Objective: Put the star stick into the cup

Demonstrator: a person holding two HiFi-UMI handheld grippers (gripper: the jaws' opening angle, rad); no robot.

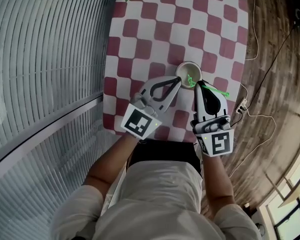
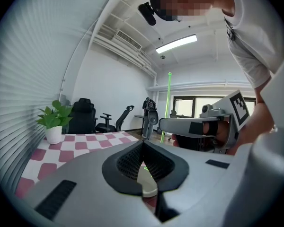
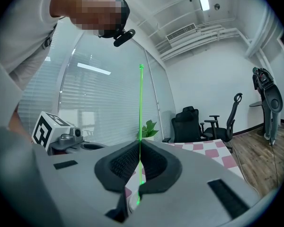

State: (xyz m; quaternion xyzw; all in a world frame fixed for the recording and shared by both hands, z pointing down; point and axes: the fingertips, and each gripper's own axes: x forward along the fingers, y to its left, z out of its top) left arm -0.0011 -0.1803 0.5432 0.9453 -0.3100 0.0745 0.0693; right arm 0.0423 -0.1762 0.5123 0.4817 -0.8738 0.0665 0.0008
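Checkered table (image 1: 155, 19) (red and white): left gripper (image 1: 178, 82) pinches the cup (image 1: 185, 69) rim, right gripper (image 1: 200, 83) clamps the star stick (image 3: 141, 117).

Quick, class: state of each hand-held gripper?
Left hand-held gripper: closed at the cup rim; grip unclear.
Right hand-held gripper: closed on the star stick.

Right gripper (image 3: 140, 143) has its jaws pressed together, and pinched in the seam is the star stick (image 3: 141, 109), a thin bright green rod running straight up out of the pads to a tip high above them. Below the pads the green line carries on down through the gap. Off to the jaws' left there's a marker cube (image 3: 46, 129). Just past the tips, a small potted plant (image 3: 149, 126). To the right, red-and-white checked tabletop (image 3: 212, 151), and beyond it two black office chairs (image 3: 187, 124).
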